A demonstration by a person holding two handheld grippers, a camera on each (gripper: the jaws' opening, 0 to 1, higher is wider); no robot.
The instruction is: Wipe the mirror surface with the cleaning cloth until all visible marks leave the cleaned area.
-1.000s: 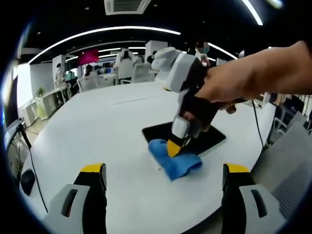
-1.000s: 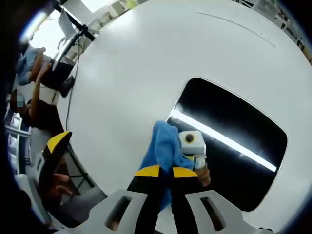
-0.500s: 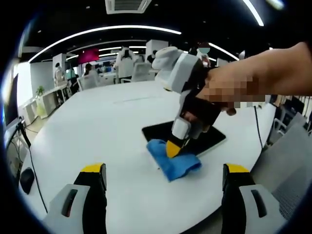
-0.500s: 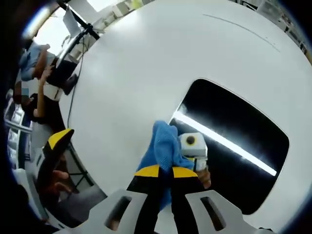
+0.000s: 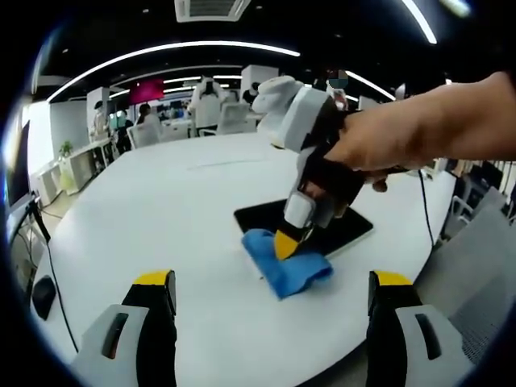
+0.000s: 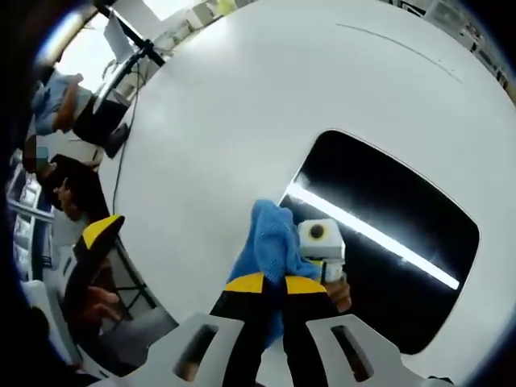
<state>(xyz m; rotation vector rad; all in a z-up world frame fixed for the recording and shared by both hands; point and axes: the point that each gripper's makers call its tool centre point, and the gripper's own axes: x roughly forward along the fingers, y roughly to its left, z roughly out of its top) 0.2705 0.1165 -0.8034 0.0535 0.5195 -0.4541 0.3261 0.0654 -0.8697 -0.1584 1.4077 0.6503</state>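
Note:
A dark rectangular mirror (image 6: pixel 387 242) lies flat on the round white table (image 6: pixel 242 121) and reflects a ceiling light strip. My right gripper (image 6: pixel 274 284) is shut on the blue cleaning cloth (image 6: pixel 270 242), holding it down at the mirror's near left edge. In the left gripper view the same mirror (image 5: pixel 343 234) lies mid-table, the blue cloth (image 5: pixel 286 266) bunched at its near corner under the right gripper (image 5: pixel 286 244), which a hand holds. My left gripper (image 5: pixel 270 290) hangs open above the table's near side, nothing between its jaws.
The table edge (image 5: pixel 379 355) curves close on the right in the left gripper view, a grey chair (image 5: pixel 476 274) beside it. Office desks and people (image 5: pixel 205 105) sit far behind. In the right gripper view a seated person (image 6: pixel 56 185) and cables show past the table's left rim.
Hardly anything has moved. The right gripper and cloth stay at the mirror's near edge, with only a slight shift of the hand. The left gripper is still.

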